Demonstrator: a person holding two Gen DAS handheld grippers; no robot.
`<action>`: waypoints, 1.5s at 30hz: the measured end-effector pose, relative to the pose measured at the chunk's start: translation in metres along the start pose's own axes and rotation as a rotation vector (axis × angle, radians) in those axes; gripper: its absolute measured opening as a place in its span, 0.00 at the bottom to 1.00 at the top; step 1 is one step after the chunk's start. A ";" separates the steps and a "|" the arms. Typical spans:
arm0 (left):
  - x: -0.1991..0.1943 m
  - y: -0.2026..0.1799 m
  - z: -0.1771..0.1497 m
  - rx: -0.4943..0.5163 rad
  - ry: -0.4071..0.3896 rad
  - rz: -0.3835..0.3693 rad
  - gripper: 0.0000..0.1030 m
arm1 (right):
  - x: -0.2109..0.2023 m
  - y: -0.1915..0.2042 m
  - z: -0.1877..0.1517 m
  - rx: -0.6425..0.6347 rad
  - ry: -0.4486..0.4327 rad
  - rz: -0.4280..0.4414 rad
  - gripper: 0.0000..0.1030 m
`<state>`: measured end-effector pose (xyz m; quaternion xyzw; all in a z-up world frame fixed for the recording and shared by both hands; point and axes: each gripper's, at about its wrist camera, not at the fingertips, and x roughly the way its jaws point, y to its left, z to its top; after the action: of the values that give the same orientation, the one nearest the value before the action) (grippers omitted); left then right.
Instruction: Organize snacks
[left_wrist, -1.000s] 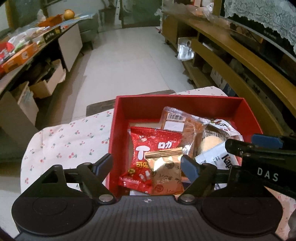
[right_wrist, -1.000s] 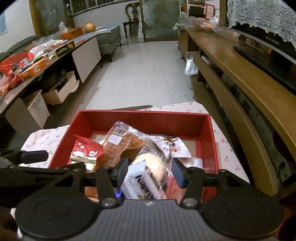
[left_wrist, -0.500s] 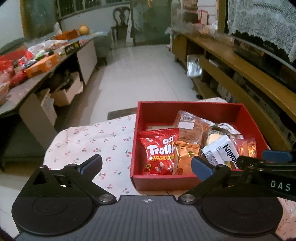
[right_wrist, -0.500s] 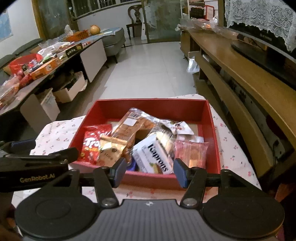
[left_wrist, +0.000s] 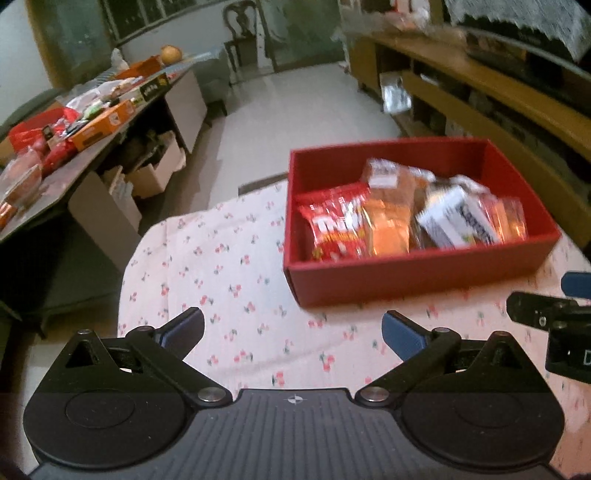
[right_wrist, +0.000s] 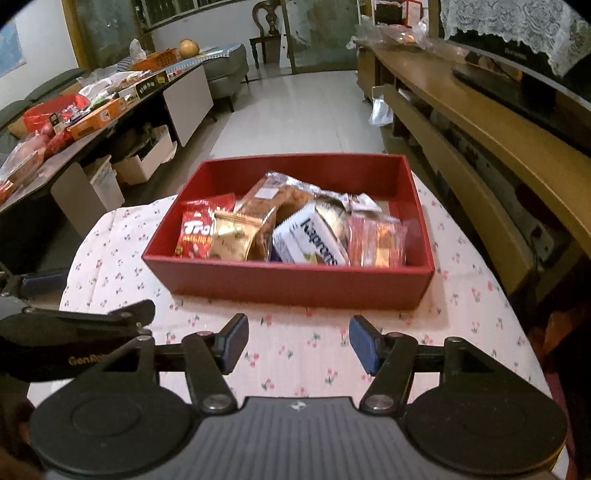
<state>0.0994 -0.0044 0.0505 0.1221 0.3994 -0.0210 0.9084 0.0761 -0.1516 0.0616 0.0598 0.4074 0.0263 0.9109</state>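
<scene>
All the snack packets lie together inside the rectangular red cardboard box (right_wrist: 291, 284), which sits on the table under a white cloth printed with small red cherries (right_wrist: 306, 354), so the sorting looks close to finished, and the step in hand reads as a check and a clean exit. The left claw (left_wrist: 291, 328) hangs wide apart and empty over the cloth just in front of the box, and the right claw (right_wrist: 299, 343) is likewise spread wide with nothing between its blue-padded fingers, near the box's front wall. To finish well, I would keep both claws clear of that front wall so the light box is not nudged across the cloth, and only reach in again if a packet needs flattening: the clear-wrapped brown pastry (right_wrist: 280, 195) leans across its neighbours and could be laid down. Any such reach should come from above, since the packets are crinkly and packed tightly enough to drag one another. Readable print: the red gummy bag (right_wrist: 195, 232) shows "Trol" in white letters, likely Trolli; the white wafer packet (right_wrist: 314, 240) reads "Kaprinn" or similar, the end unclear. The gold foil pouch (right_wrist: 232, 240) and the pink-orange clear packet (right_wrist: 376, 243) carry no legible text. The left tool's body, seen from the right camera, reads "GenA", the rest cut off.
</scene>
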 end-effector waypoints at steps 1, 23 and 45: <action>-0.002 -0.001 -0.003 0.006 0.000 -0.006 1.00 | -0.002 -0.001 -0.004 0.002 0.001 0.000 0.83; -0.025 0.007 -0.049 -0.076 0.079 -0.137 1.00 | -0.030 0.004 -0.047 0.022 0.013 -0.004 0.86; -0.045 0.009 -0.075 -0.093 0.094 -0.193 1.00 | -0.055 0.012 -0.072 0.014 -0.004 0.015 0.87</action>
<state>0.0162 0.0198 0.0366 0.0414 0.4518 -0.0840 0.8872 -0.0147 -0.1383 0.0561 0.0695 0.4053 0.0303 0.9110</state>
